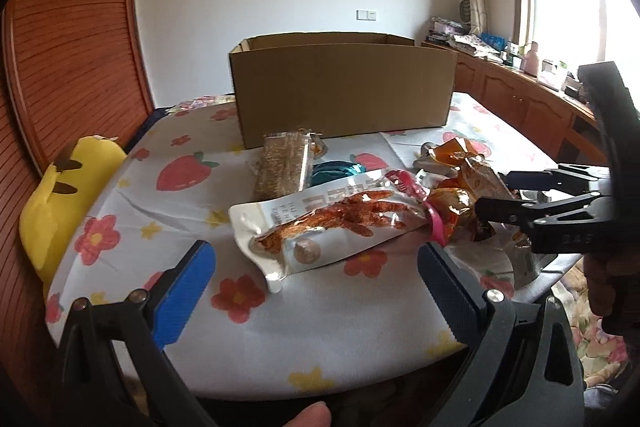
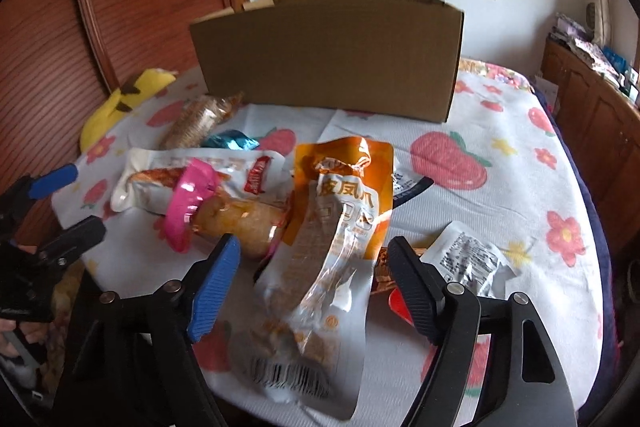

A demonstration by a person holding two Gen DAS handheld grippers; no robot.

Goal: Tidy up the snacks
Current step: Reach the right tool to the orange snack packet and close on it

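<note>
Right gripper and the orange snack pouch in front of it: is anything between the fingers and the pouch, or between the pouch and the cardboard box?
Nothing sits between the right gripper and the orange pouch; the pouch already lies between its open fingers. Towards the cardboard box, only bare strawberry-print cloth shows beyond the pouch's top edge; the box's near wall must be cleared.

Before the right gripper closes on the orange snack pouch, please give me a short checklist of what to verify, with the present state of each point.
1. Orange pouch lies between the fingers of the right gripper: ok.
2. Pads pressing on the pouch: not ok, a gap shows on both sides.
3. Only one pack in the grip path: cannot tell; the pink-clipped pack and a white pack lie very near.
4. Cardboard box open on top, ready to receive: ok.
5. Left gripper clear of the right one: ok, it is open, before the white pouch.
</note>
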